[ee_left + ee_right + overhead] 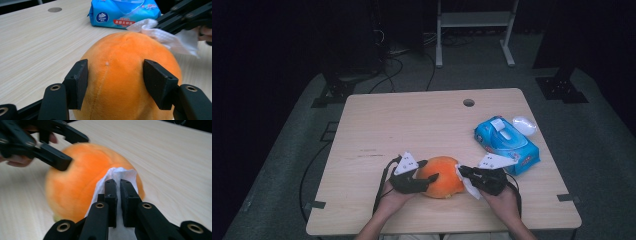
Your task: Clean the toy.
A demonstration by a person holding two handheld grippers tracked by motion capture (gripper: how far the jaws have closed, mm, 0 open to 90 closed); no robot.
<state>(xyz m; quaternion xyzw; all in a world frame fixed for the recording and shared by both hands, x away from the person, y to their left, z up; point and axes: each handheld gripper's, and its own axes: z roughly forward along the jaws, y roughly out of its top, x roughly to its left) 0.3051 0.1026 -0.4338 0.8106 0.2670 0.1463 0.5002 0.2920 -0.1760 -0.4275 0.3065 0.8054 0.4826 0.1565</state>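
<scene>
Your left gripper (424, 176) sits at the orange plush ball (443, 176), its two black jaws set against the ball's sides at about nine and three o'clock in the left gripper view, pads (79, 82) pressing into the fabric; so it grips the ball. The ball lies on the wooden table (412, 125) near the front edge, at roughly six o'clock of the tabletop in the high view, between your two hands. Your right gripper (466, 172) comes in from the ball's three o'clock side; its jaws stand nearly together, clamped on a white wipe (468, 184); in the right gripper view the wipe (117, 176) bunches up past the fingertips (110, 187) and lies against the orange surface; the ball there is somewhat blurred. From the left gripper view the wipe (172, 38) touches the ball's far upper right, at about one o'clock. A blue pack of wipes (507, 145) lies on the table at about two o'clock from the ball, well apart from it; just beyond the pack, toward the table's right edge, rests a white lid-like piece (524, 125). A round hole (469, 102) sits in the tabletop near the far edge, at twelve o'clock.
</scene>
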